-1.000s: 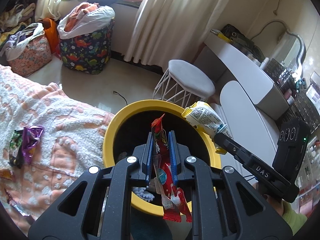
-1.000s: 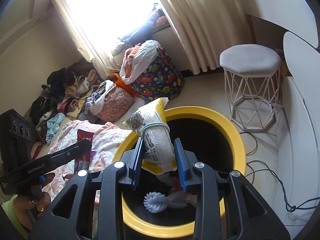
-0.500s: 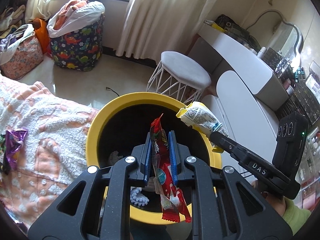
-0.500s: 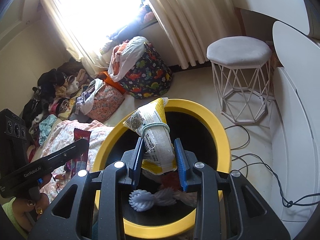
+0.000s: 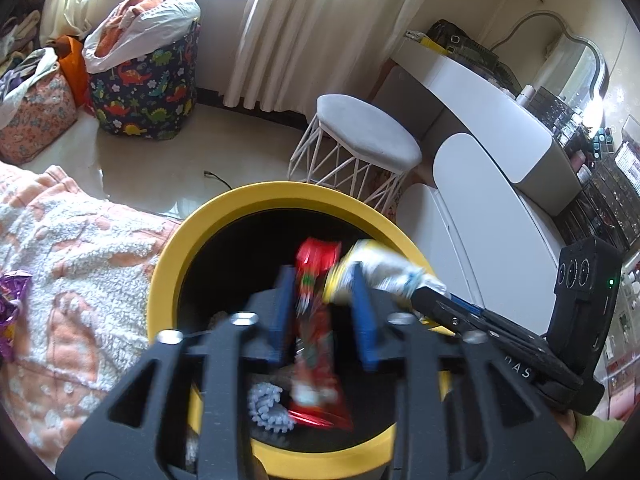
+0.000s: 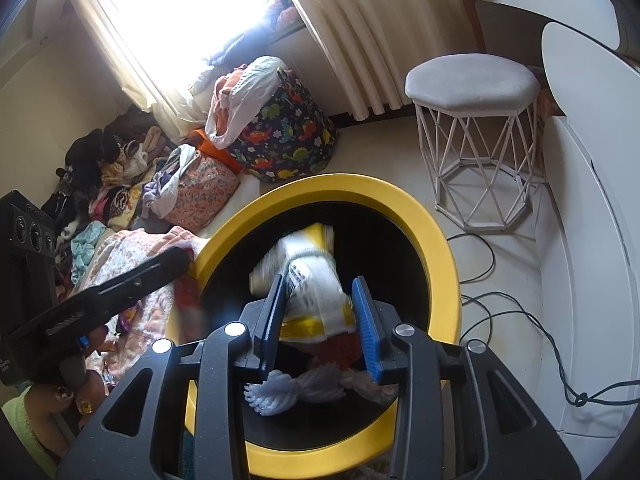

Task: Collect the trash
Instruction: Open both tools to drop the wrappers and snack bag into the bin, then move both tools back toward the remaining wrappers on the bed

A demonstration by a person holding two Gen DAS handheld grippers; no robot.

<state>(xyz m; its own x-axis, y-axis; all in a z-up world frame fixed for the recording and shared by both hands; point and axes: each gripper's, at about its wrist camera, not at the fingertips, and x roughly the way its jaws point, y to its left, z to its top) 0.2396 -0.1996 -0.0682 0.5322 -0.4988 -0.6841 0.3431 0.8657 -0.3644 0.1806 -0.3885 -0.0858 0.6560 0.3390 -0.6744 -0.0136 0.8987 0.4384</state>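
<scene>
The left gripper (image 5: 322, 312) stands with its blue fingers (image 5: 280, 318) spread; its jaws have just been opening, and the red snack wrapper (image 5: 316, 328) hangs blurred between them, touching neither pad, over the mouth of the yellow-rimmed bin (image 5: 172, 264). The right gripper (image 6: 322, 326) has also just been opening a little; the white and yellow snack bag (image 6: 316, 288) sits blurred between its fingers (image 6: 366, 328), and a gap shows beside the right pad. This bag too is above the bin (image 6: 440, 264). Inside the bin lie a pale ridged object (image 6: 272, 394) and other scraps. The right gripper's side bears letters reading "AS" in the left wrist view; print on both wrappers is too blurred to read. A peach blanket (image 5: 68, 264) lies beside the bin, with a purple wrapper (image 5: 10, 308) on it. A white wire stool (image 6: 476, 128) stands beyond.
</scene>
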